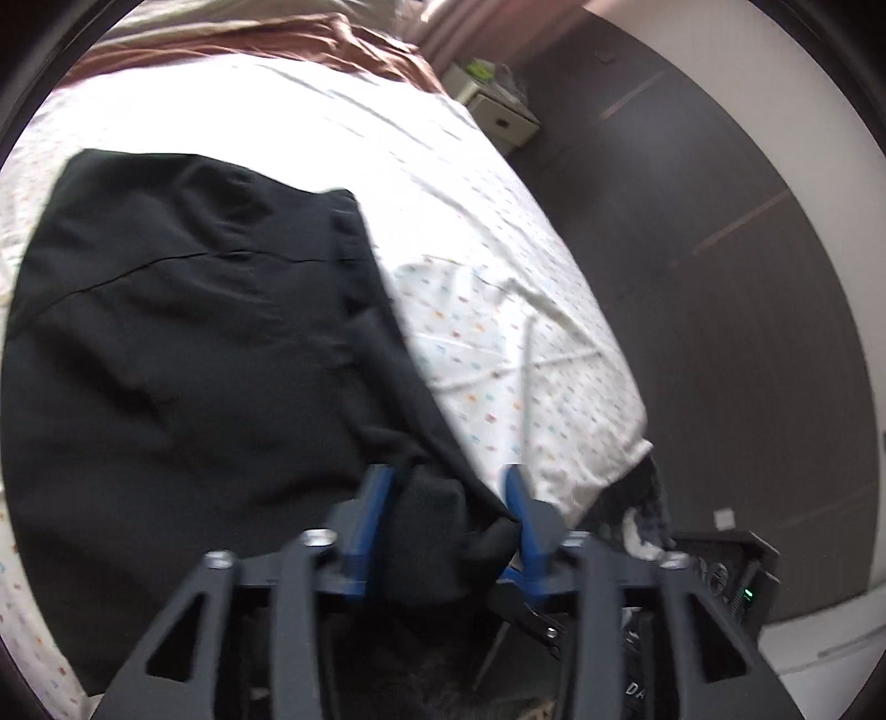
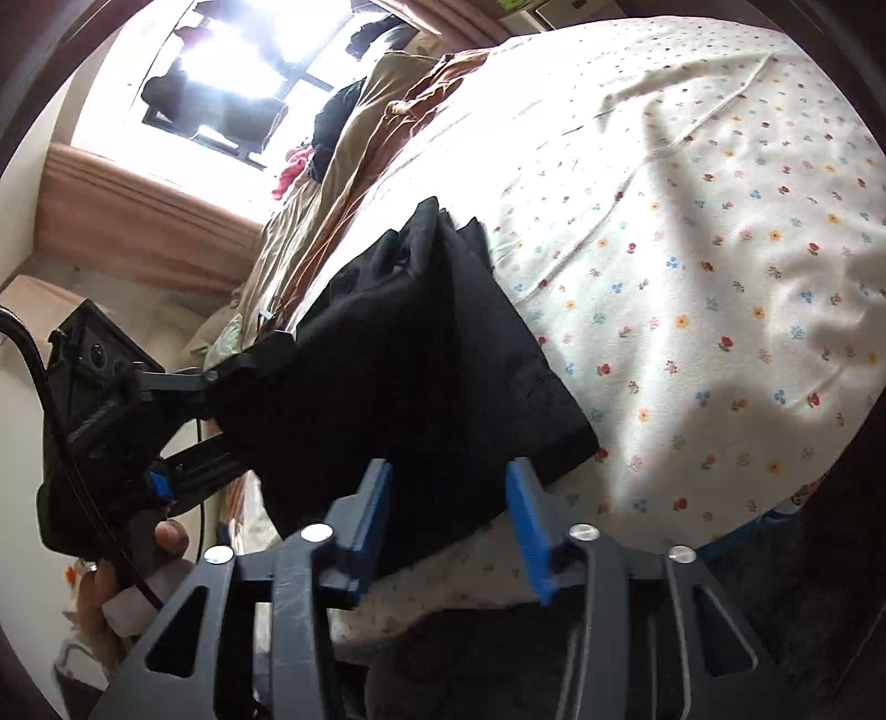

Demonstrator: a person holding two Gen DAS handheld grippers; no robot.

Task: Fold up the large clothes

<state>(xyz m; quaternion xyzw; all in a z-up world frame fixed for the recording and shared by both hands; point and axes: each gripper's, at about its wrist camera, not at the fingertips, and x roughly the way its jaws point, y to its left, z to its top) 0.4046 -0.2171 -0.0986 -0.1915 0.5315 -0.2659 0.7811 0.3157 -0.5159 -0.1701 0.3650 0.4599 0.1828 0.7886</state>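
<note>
A large black fabric garment (image 1: 183,343) lies folded on the bed's white flower-print sheet (image 2: 692,266). The left tool (image 1: 451,498) stands part open with a bunch of black cloth between its blue pads, seemingly unpinched. The right tool (image 2: 448,487) gapes over the garment's near edge, gripping nothing.

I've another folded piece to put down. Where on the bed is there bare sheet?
The floral sheet is bare beside the black garment, out to the bed's edge. The strip between garment and brown blanket looks free too. It is crowded at the near edge, where both claws meet the garment.
</note>
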